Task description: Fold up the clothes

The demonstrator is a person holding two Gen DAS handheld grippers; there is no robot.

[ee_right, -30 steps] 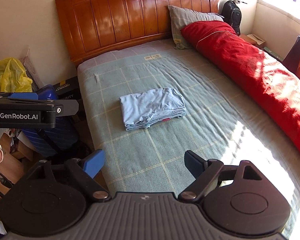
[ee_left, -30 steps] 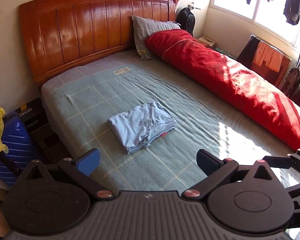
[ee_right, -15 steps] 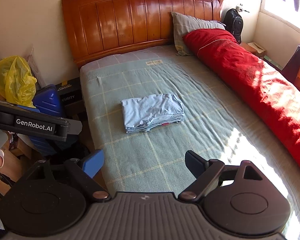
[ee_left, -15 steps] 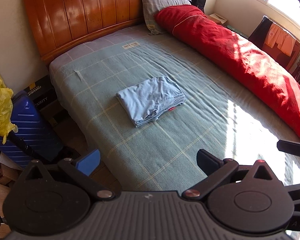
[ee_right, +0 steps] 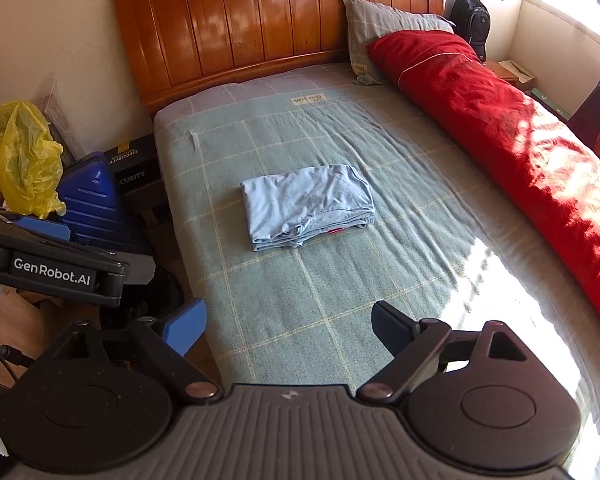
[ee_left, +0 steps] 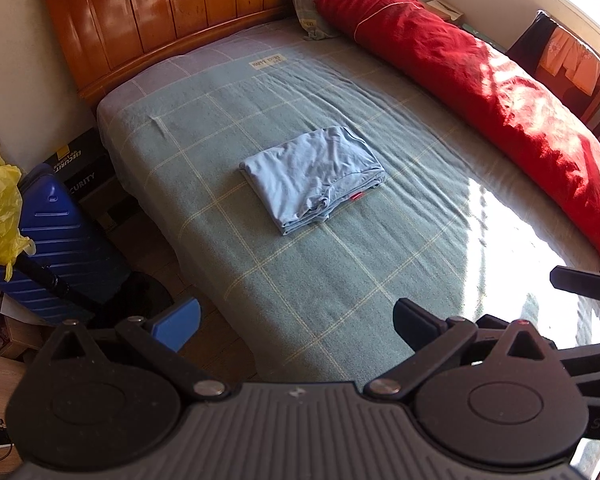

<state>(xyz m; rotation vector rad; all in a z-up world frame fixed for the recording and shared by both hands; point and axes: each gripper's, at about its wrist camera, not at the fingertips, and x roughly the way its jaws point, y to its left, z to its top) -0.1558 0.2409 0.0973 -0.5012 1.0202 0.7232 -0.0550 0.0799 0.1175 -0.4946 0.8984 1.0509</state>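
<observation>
Only one folded light-blue cotton garment [ee_left: 312, 172] lies on the green checked bed [ee_left: 300, 280]; both grippers' fingers [ee_right: 392, 330] stand released. Solely the right view shows a black backpack [ee_right: 471, 20].

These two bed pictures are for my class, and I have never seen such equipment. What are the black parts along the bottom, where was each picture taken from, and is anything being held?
The black parts are hand-held two-finger grippers; a person carries one in each hand. Each has a camera looking forward along its fingers, so one picture comes from the left gripper, the other from the right gripper. In the right view, the left tool shows at the left edge, with a bit of the person's hand.

Both look down on a bed with a green checked blanket. On it lies a folded light blue garment, with a red duvet along the window side and a pillow at the headboard.

Both grippers are open, short of the garment, holding nothing.
</observation>
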